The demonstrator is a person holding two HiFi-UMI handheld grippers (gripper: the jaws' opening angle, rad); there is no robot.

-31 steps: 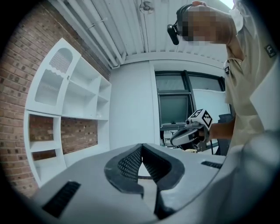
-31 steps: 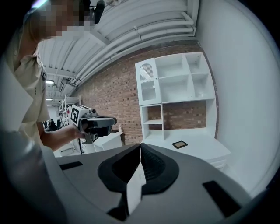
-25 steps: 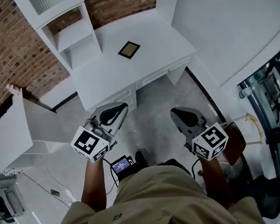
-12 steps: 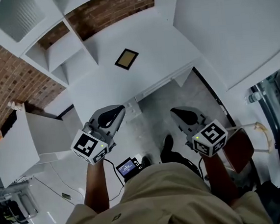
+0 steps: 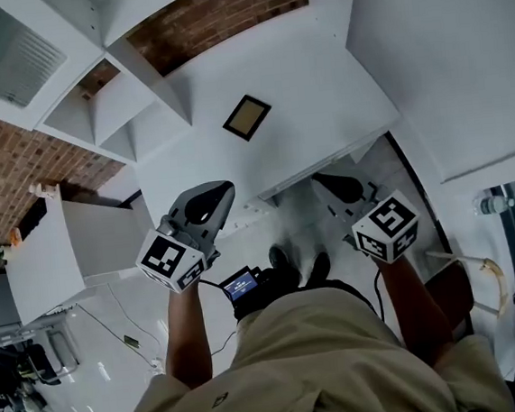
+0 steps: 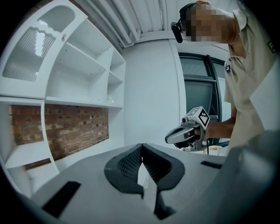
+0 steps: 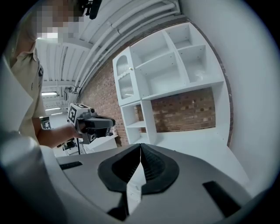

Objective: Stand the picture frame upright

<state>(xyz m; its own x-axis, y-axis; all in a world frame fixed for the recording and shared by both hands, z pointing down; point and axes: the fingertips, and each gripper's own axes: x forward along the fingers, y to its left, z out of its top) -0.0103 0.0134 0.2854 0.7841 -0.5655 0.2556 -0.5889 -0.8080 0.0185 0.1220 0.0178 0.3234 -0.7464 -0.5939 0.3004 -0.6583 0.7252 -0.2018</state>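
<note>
Head view, looking steeply down: a person in a tan shirt stands at a white table (image 5: 320,104). A small rectangular picture frame (image 5: 247,117), dark-rimmed with a tan centre, lies flat near the middle of the table top, so the task of standing it up appears not yet begun. Beside it rises a white shelving unit (image 5: 95,116) against a red brick wall (image 5: 229,8). The grey left gripper (image 5: 222,190) and grey right gripper (image 5: 323,182) are held side by side at the table's near edge, both aimed forward and well apart from the frame, probably poised for a reach. Only this view shows the frame. The left gripper view looks along the table toward the shelves and shows its dark ribbed fingers (image 6: 124,166) pressed together on nothing, with the other gripper alongside. The right gripper view likewise shows its fingers (image 7: 153,168) together and empty. They would likely need to part before taking the frame's edge.
</note>
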